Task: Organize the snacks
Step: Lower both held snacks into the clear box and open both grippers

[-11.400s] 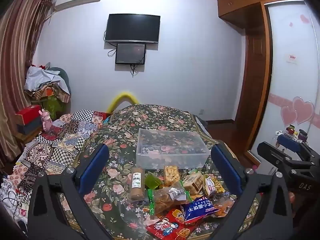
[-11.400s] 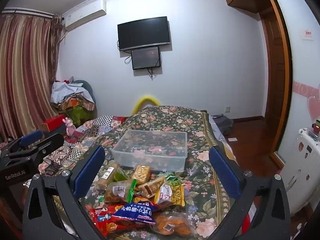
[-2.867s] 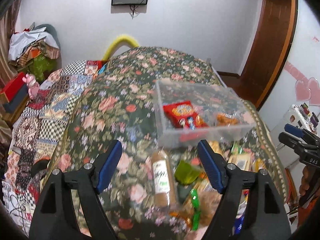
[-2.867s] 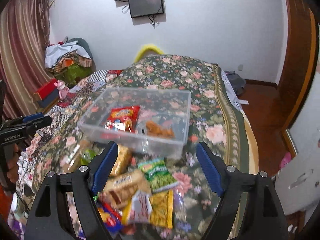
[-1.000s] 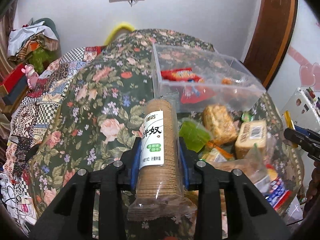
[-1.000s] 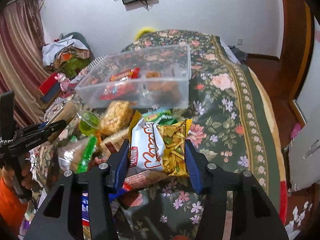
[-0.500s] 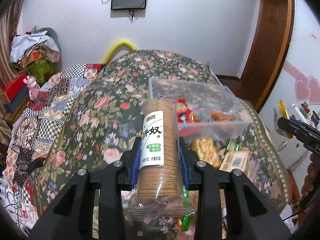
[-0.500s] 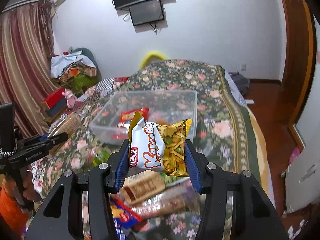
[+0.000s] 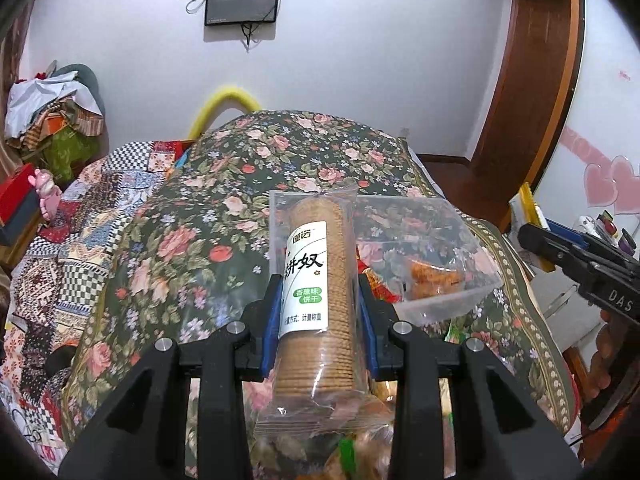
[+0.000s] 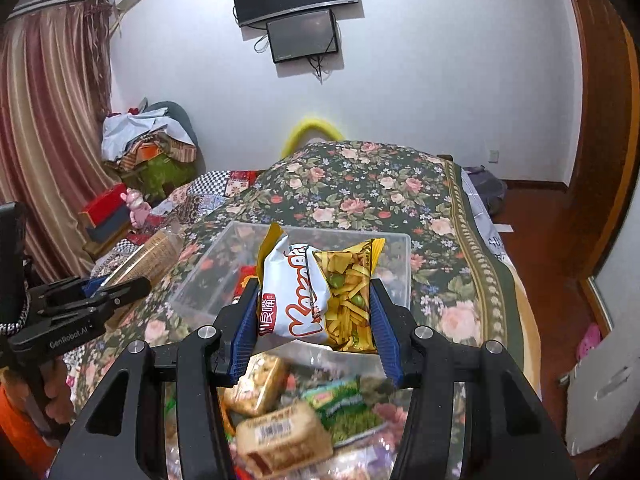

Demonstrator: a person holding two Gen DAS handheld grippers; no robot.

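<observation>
My left gripper (image 9: 318,312) is shut on a clear-wrapped roll of round biscuits (image 9: 316,280) with a white label, held upright in the air before the clear plastic bin (image 9: 448,304). The bin holds a red packet and an orange snack (image 9: 434,274). My right gripper (image 10: 314,320) is shut on a white and yellow snack bag (image 10: 316,292), held above the near edge of the same bin (image 10: 396,248). The left gripper with the biscuit roll (image 10: 156,254) shows at the left of the right wrist view.
The bin stands on a floral cloth (image 9: 192,248) over a bed. Loose snack packets (image 10: 280,436) lie below my right gripper, among them a green packet (image 10: 340,404). A patchwork quilt (image 9: 72,240) lies to the left. A wooden door frame (image 9: 524,80) stands at the right.
Both grippers have risen and tilted up with their snacks held. The bin now sits lower and nearer behind each held snack.
</observation>
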